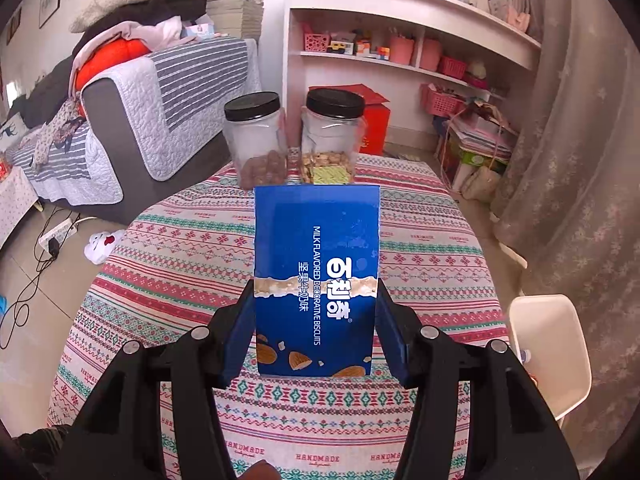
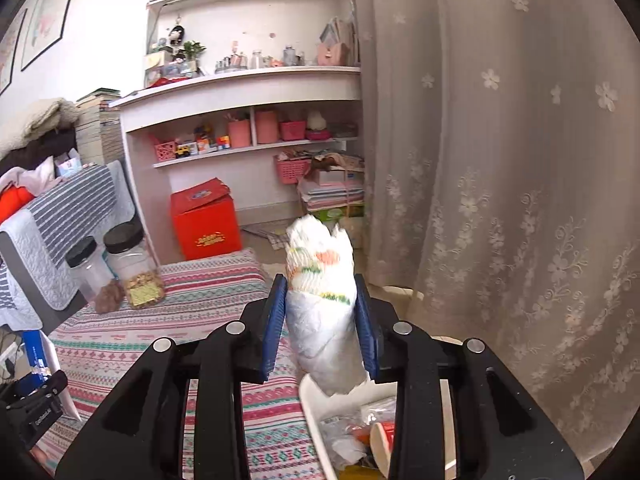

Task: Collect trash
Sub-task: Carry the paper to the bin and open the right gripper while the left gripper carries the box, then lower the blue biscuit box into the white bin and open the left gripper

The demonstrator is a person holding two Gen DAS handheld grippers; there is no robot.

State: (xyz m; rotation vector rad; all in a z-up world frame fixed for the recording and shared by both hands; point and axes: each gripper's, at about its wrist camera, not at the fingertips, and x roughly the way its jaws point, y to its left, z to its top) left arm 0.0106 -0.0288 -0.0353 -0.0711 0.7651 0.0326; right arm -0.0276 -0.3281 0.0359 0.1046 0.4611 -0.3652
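Observation:
My left gripper (image 1: pixel 316 312) is shut on a blue biscuit box (image 1: pixel 316 264) and holds it upright over the patterned tablecloth (image 1: pixel 180 280). My right gripper (image 2: pixel 321 312) is shut on a rolled white diaper (image 2: pixel 322 300) with coloured print, held above the rim of a cream trash bin (image 2: pixel 316 416) that holds wrappers and other scraps. The bin also shows in the left wrist view (image 1: pixel 548 360), beside the table's right edge. The left gripper with the blue box (image 2: pixel 34 356) shows at the left edge of the right wrist view.
Two clear jars with black lids (image 1: pixel 256 140) (image 1: pixel 334 136) stand at the table's far edge. A grey sofa with striped covers (image 1: pixel 132 120) is on the left. White shelves (image 1: pixel 400 48), a red box (image 2: pixel 206 220) and a lace curtain (image 2: pixel 500 200) stand beyond.

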